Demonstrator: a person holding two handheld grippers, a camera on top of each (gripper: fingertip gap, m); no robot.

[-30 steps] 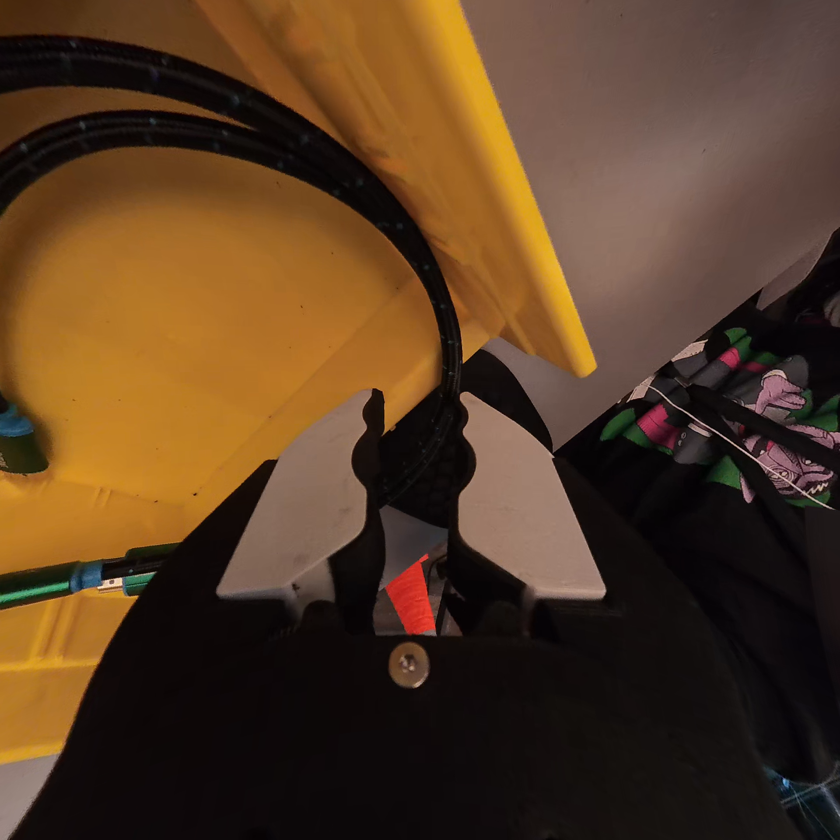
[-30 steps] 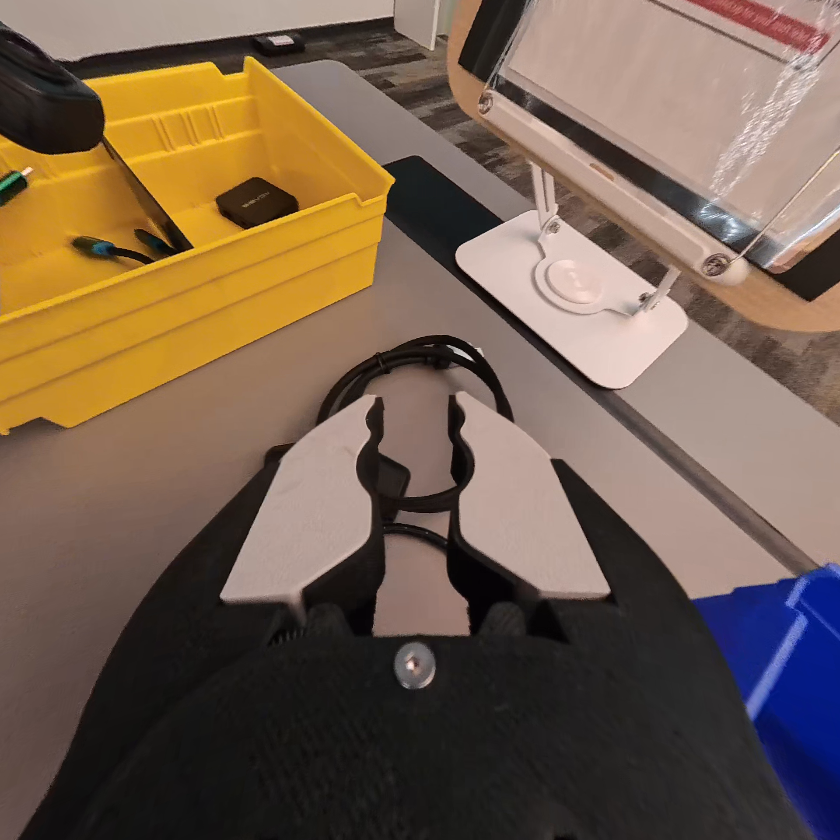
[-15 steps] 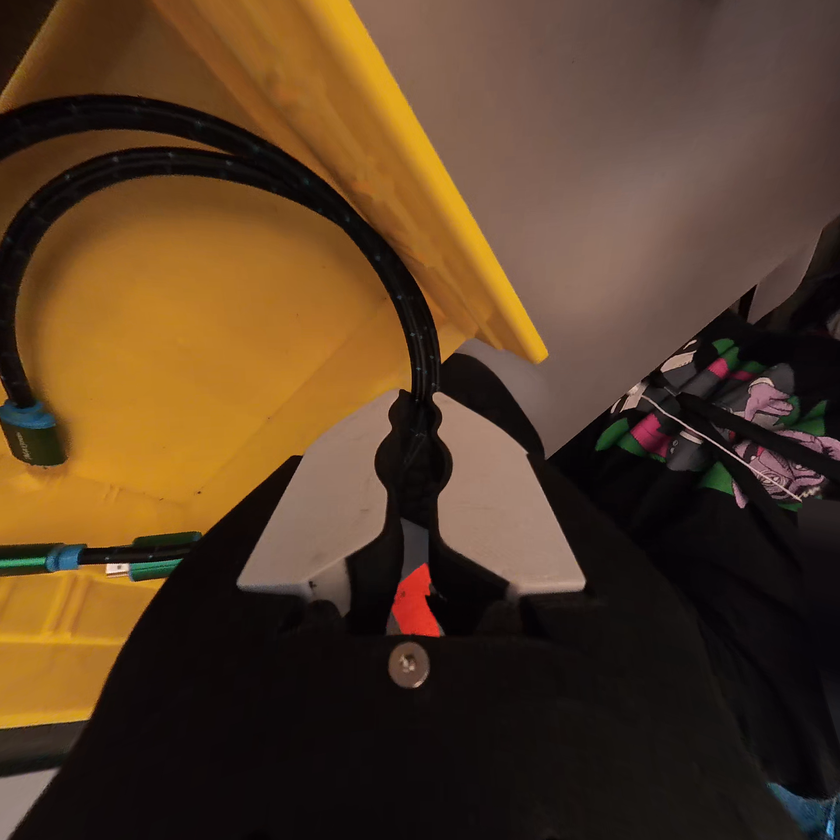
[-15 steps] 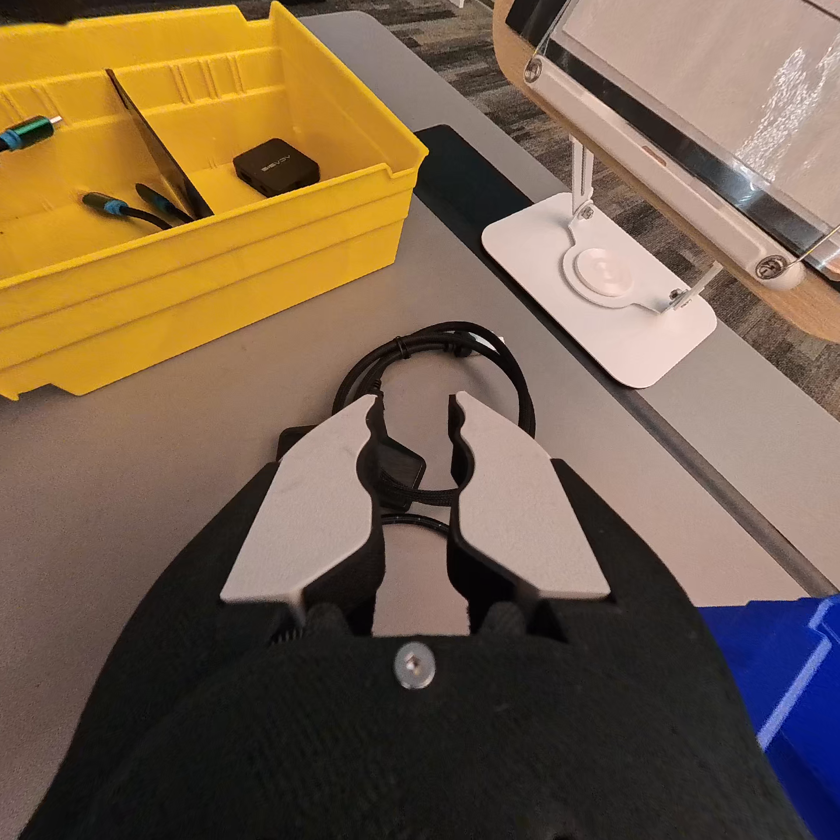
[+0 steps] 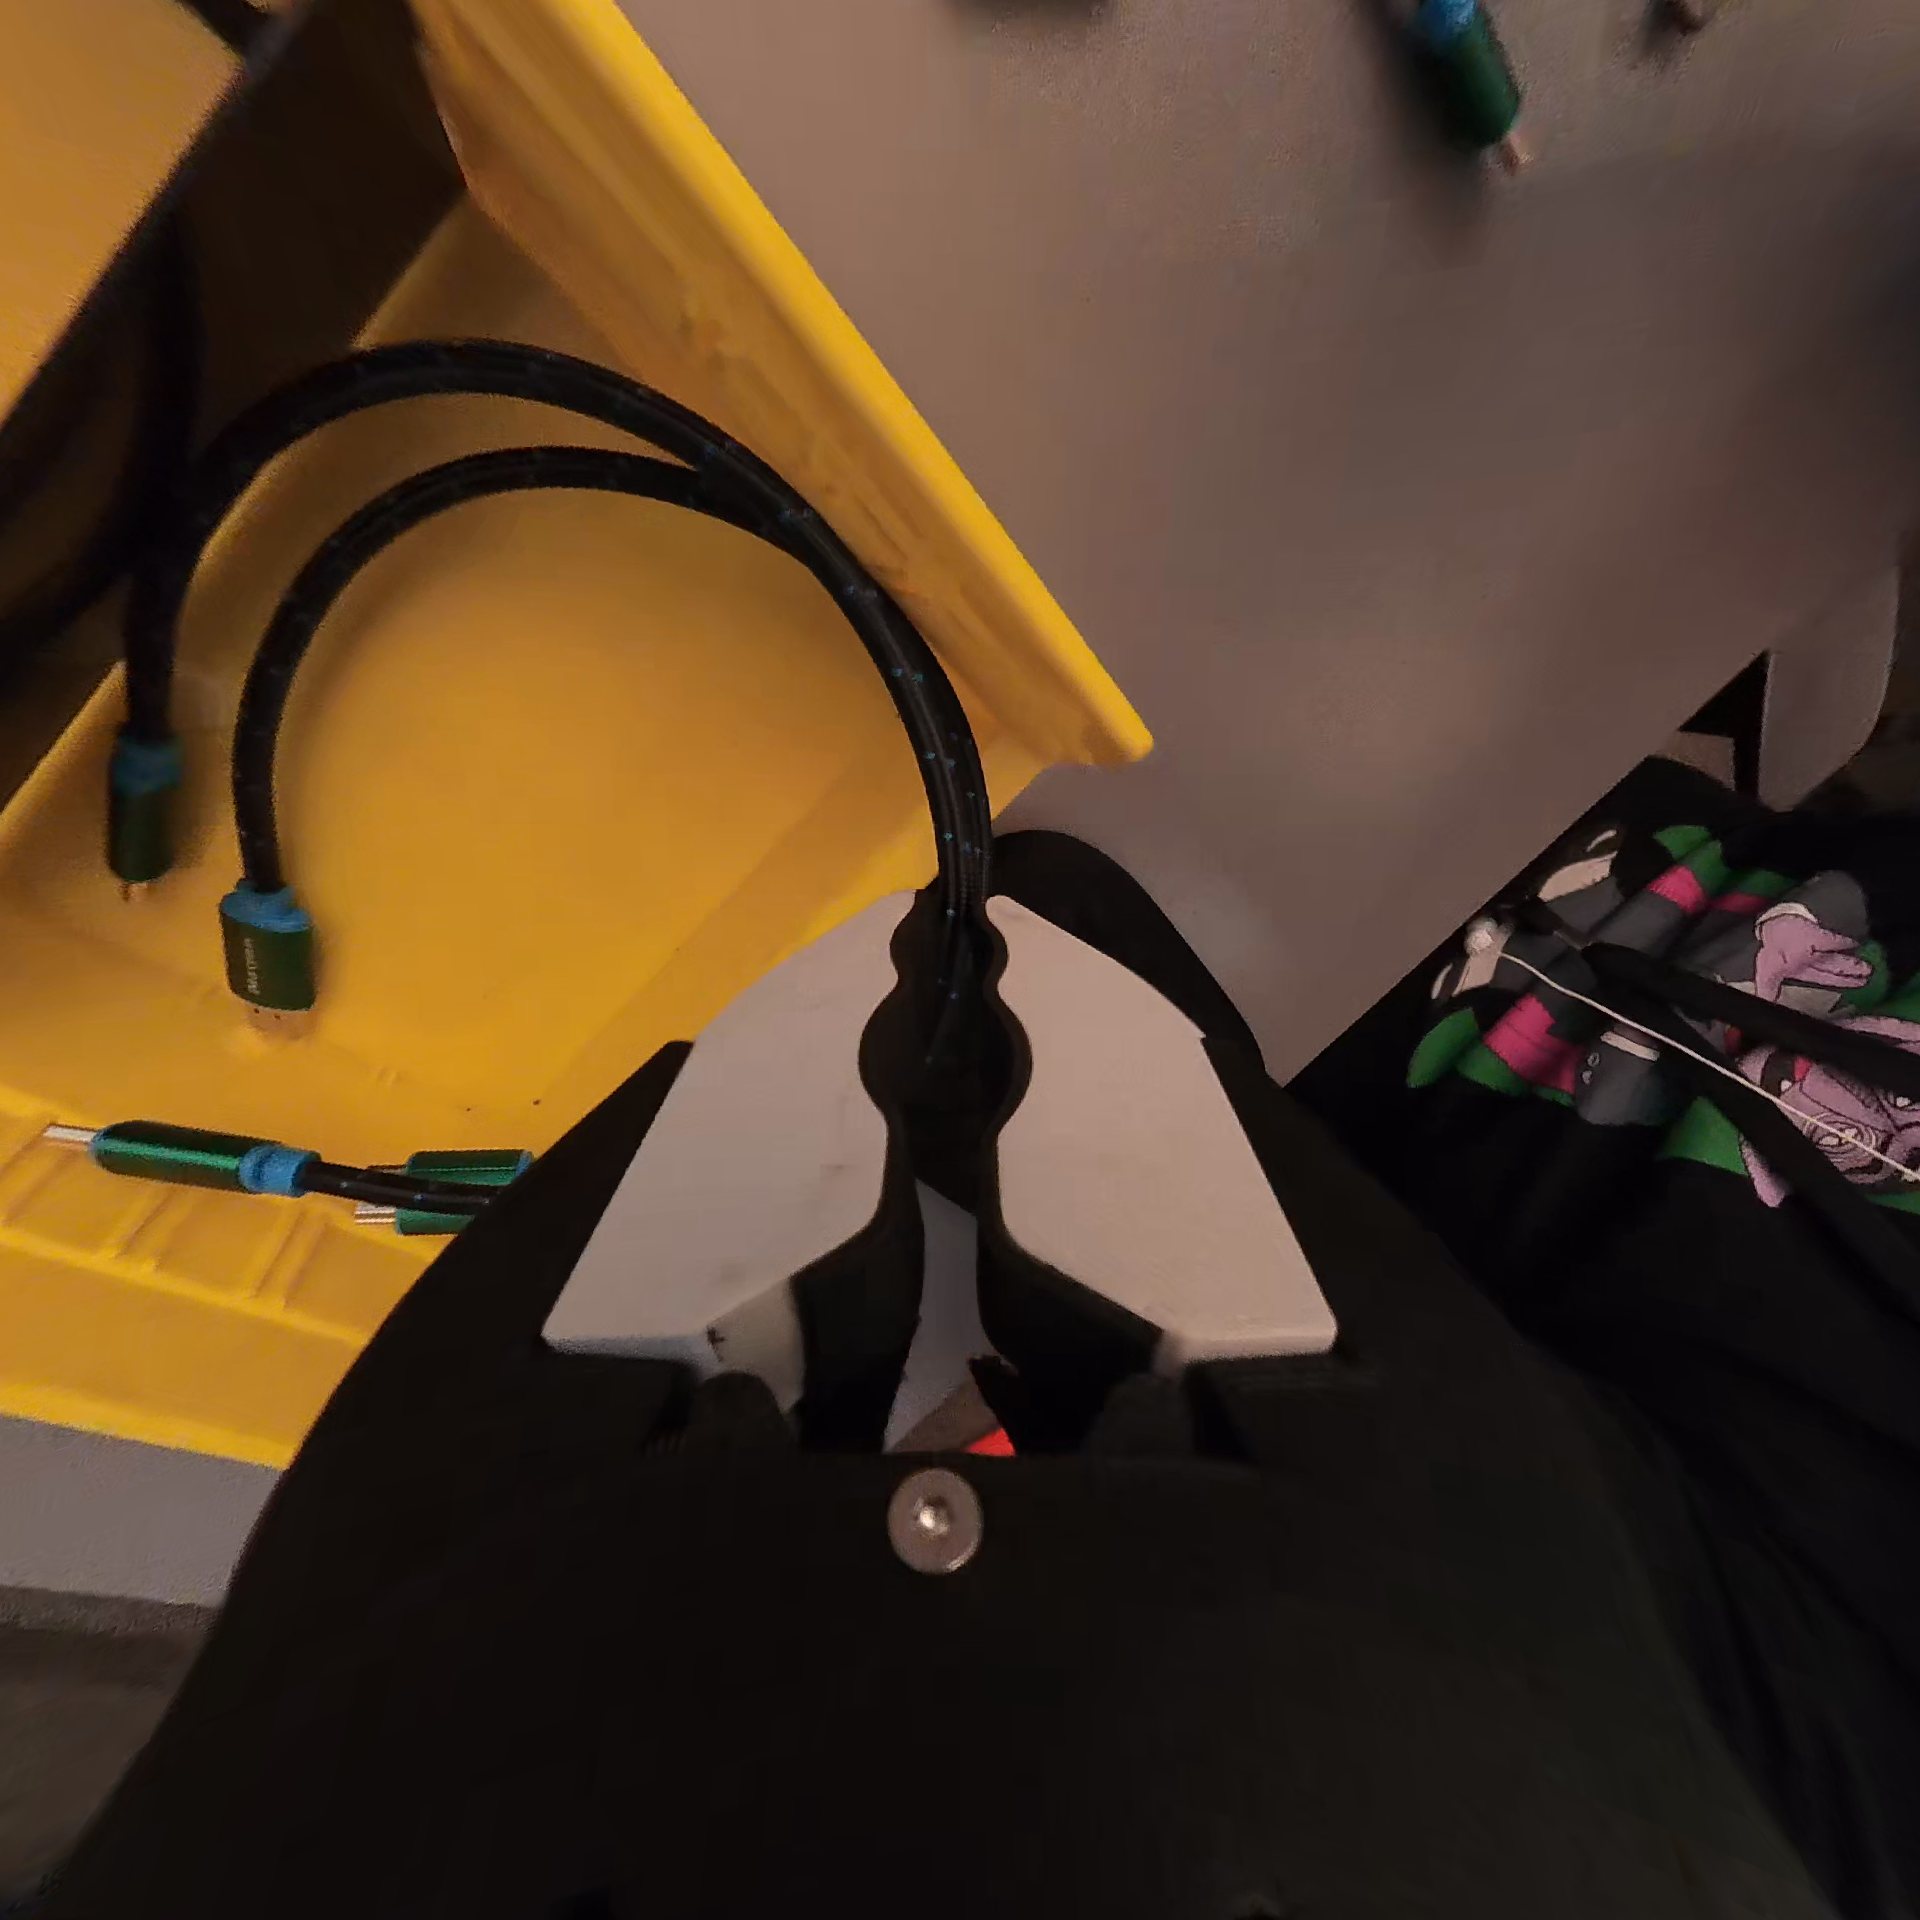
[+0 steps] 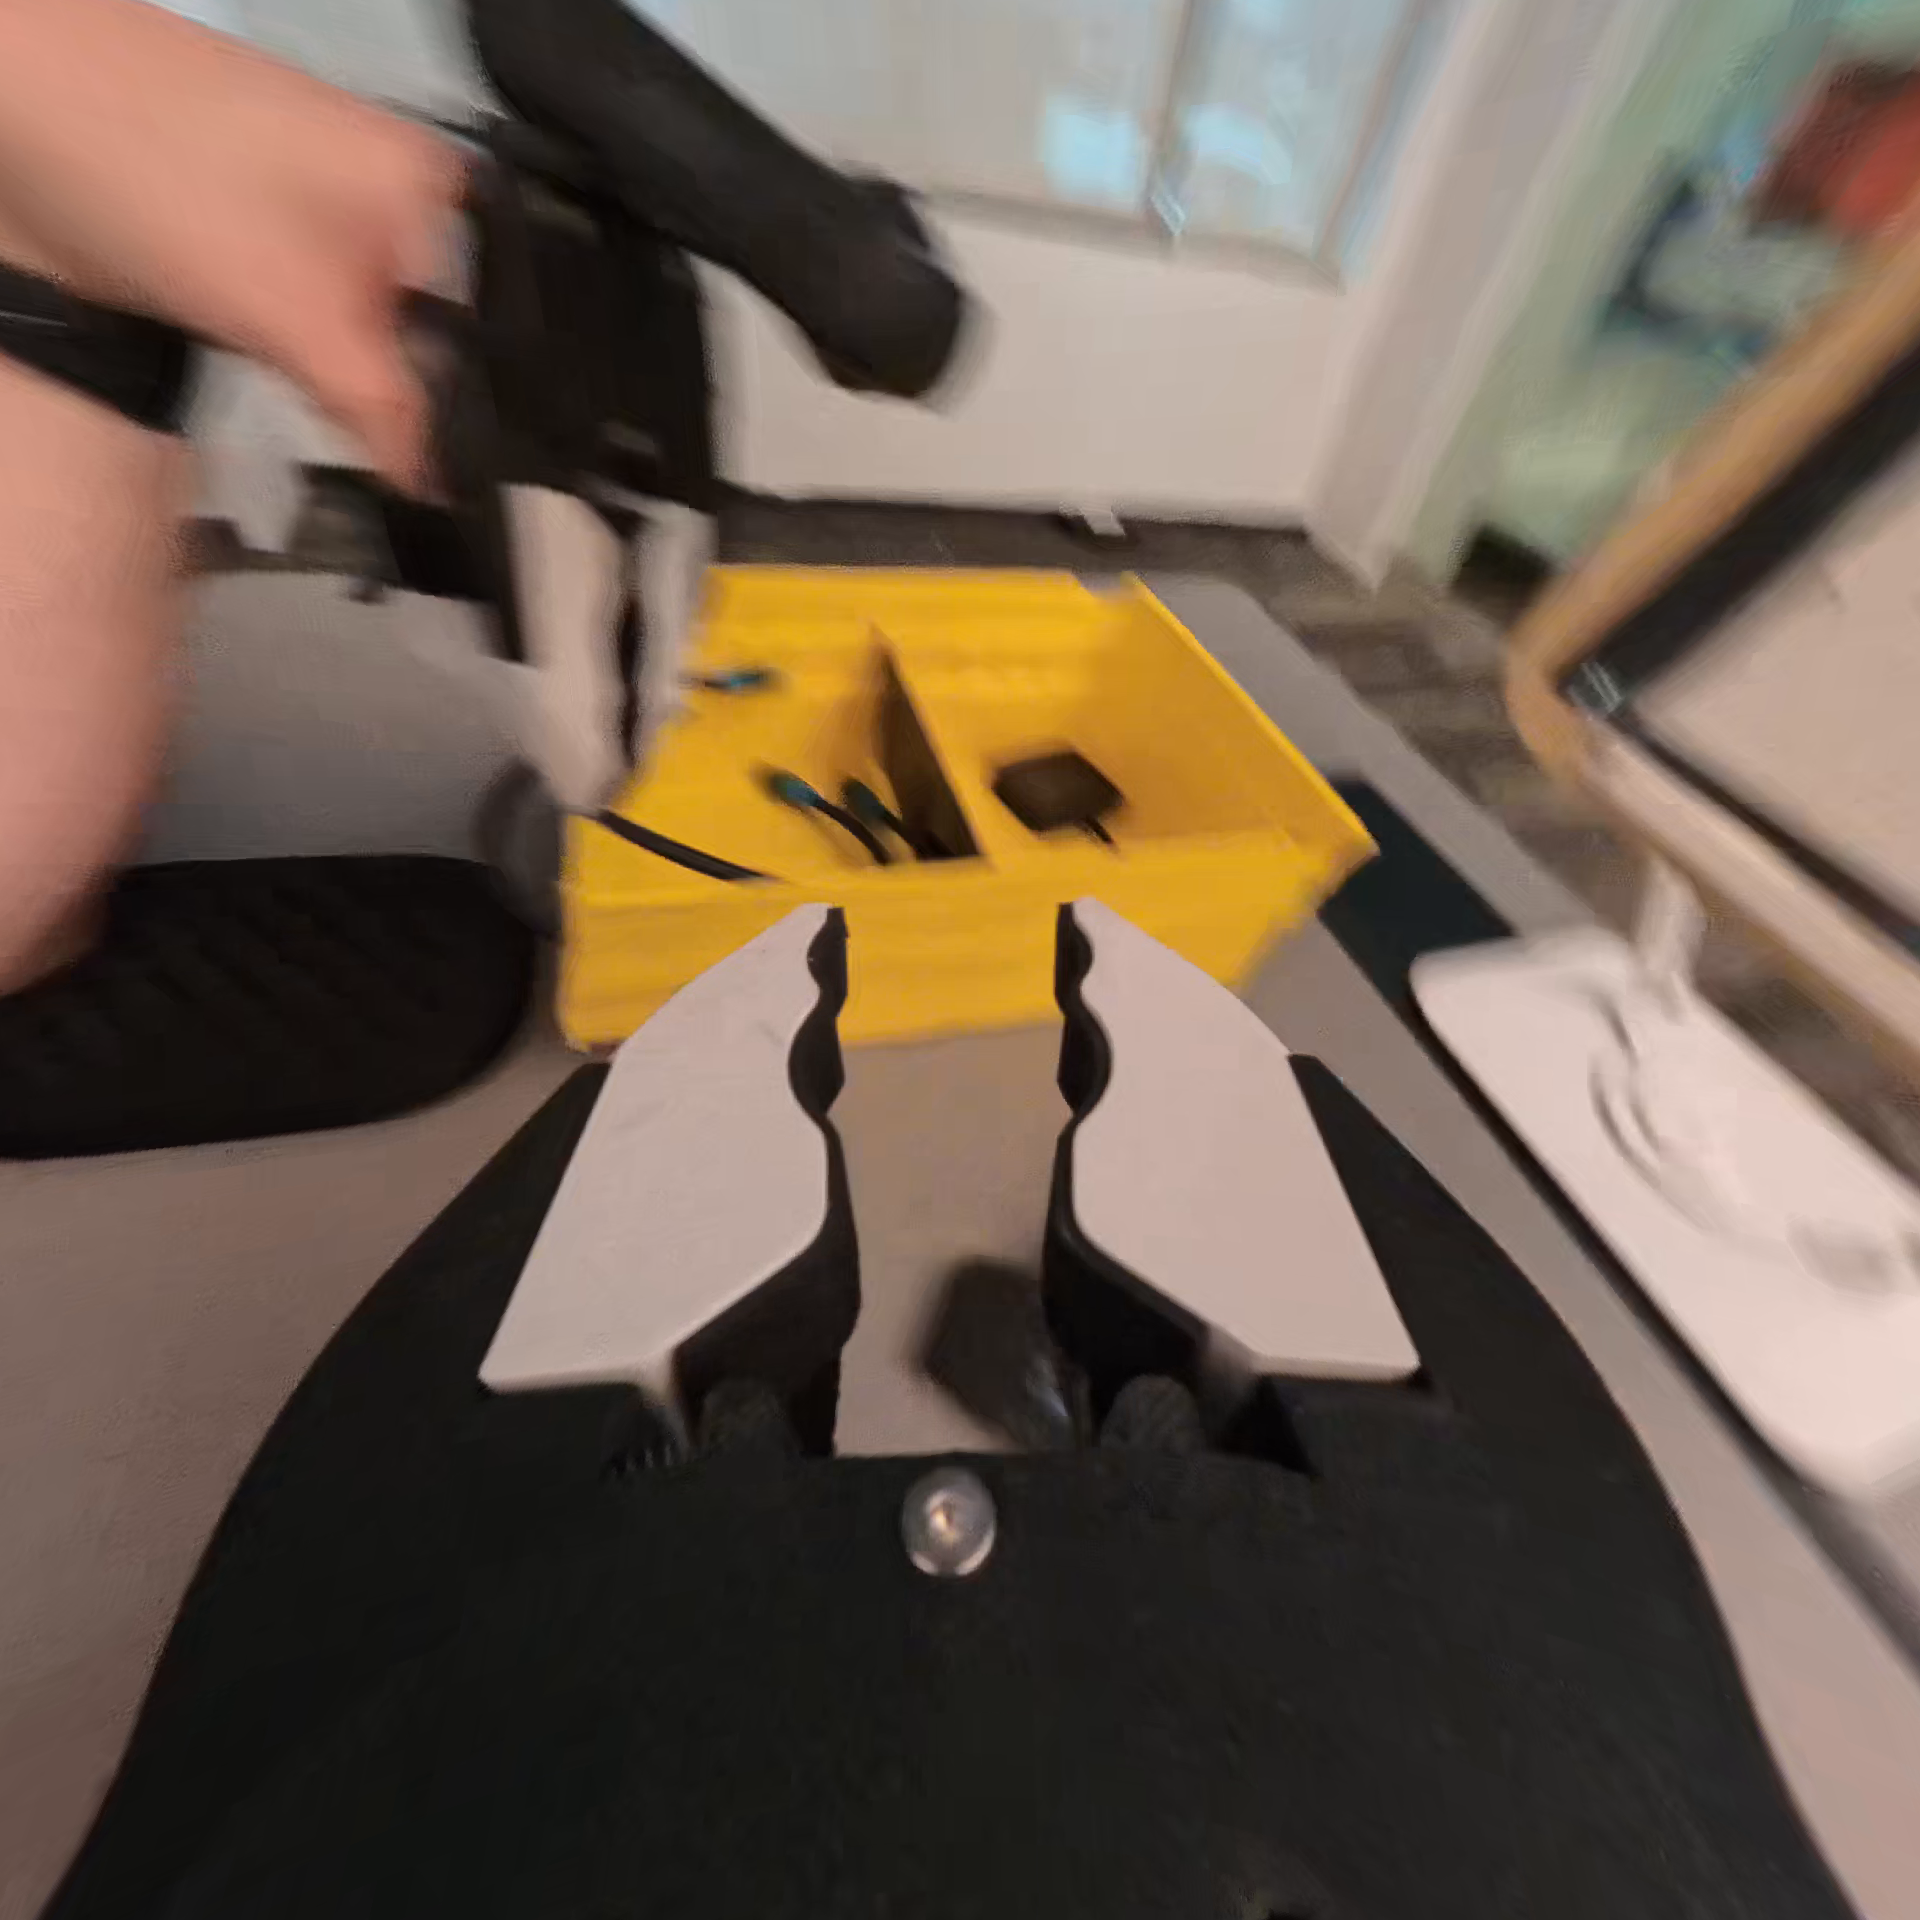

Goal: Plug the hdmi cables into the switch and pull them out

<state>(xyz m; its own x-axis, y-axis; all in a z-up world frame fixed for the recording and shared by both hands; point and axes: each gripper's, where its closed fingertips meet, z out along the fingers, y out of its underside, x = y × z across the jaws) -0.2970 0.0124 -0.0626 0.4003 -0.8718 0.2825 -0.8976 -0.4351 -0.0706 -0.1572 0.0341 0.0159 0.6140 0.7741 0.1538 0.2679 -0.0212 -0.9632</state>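
In the left wrist view my left gripper is shut on a black braided HDMI cable. The cable arches up and back into the yellow bin, ending in green plugs with blue collars. More green plugs lie on the bin floor. In the blurred right wrist view my right gripper is open and empty over the grey table. The black switch box sits in the right compartment of the bin. The left gripper hangs over the bin's left corner, held by a hand.
A black plug lies on the table below my right fingers. A white stand base is at the right, a black pad at the left. Another green plug lies on the table beyond the bin.
My left gripper closed on the braided cable and lifted it, raising its plugs. My right gripper swung up from the coiled black cable and now faces the bin.
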